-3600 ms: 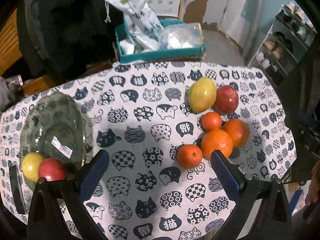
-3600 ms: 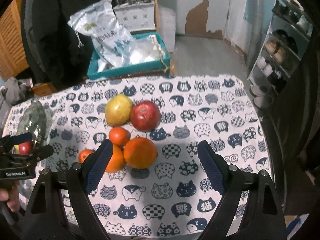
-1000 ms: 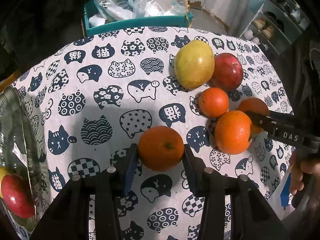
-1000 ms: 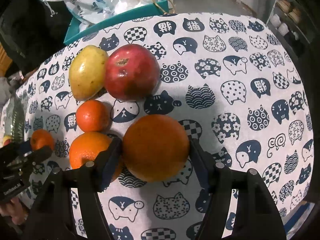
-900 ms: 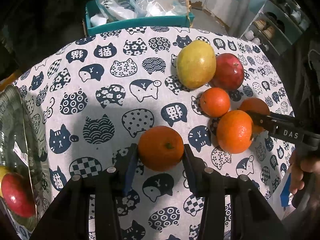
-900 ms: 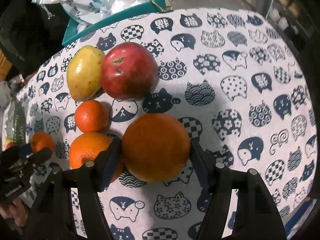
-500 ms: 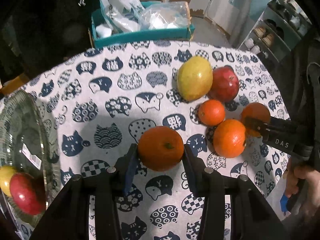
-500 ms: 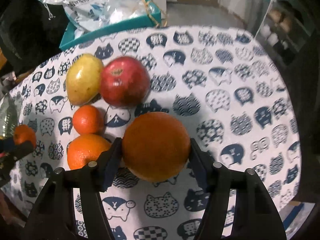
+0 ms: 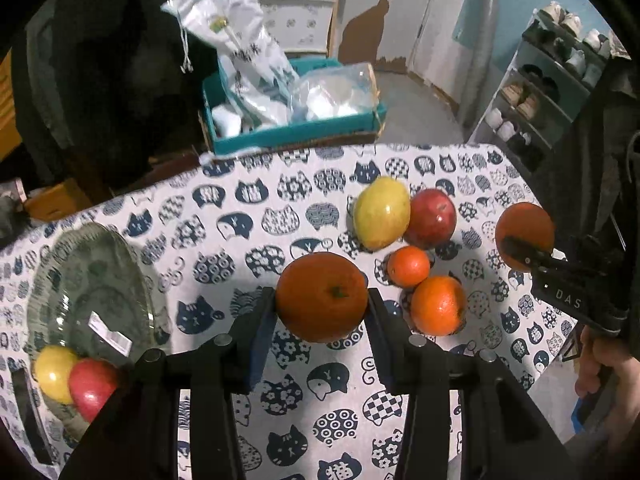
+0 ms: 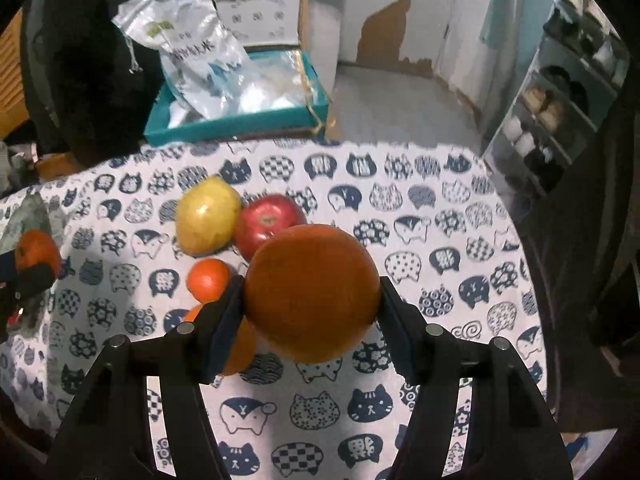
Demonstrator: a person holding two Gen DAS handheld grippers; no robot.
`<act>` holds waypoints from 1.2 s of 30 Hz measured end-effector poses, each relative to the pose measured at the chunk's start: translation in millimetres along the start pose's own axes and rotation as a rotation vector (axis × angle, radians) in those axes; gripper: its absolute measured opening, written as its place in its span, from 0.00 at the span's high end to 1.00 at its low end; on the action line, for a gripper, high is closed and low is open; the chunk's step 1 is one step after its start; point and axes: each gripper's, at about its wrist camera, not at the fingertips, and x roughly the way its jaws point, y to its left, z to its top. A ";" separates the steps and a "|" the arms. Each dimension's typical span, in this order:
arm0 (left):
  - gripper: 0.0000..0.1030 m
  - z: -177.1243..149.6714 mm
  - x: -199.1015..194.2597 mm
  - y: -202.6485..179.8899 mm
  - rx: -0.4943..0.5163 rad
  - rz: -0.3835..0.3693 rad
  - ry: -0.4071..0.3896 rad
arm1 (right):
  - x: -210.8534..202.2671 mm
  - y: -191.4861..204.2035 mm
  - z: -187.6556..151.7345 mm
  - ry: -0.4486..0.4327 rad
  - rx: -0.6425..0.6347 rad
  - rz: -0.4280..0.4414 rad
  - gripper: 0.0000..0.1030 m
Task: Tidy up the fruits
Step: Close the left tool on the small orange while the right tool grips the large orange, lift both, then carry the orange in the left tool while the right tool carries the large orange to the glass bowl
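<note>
Both jaws clench oranges for carrying: left gripper [image 9: 322,306] its orange [image 9: 322,296], right gripper [image 10: 310,310] a larger orange [image 10: 312,292]; glass plate [image 9: 60,264] at nine o'clock.

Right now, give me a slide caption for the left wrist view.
Left gripper lifts an orange above the cat-print tablecloth; glass bowl holds two fruits.

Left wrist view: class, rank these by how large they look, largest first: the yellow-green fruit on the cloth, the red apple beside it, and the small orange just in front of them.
1. Yellow-green fruit
2. Red apple, only slightly smaller, so that ranking is close
3. Small orange, clearly smallest
</note>
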 end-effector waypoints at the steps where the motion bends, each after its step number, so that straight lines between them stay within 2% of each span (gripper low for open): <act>1: 0.57 0.7 -5.2 -0.3 0.005 0.002 -0.012 | -4.4 1.9 1.3 -0.012 -0.006 -0.001 0.38; 19: 0.57 7.5 -63.1 25.4 -0.043 0.013 -0.117 | -66.0 39.2 21.5 -0.149 -0.074 0.062 0.38; 36: 0.57 4.5 -95.3 59.5 -0.082 0.064 -0.182 | -87.8 98.9 39.9 -0.203 -0.157 0.148 0.38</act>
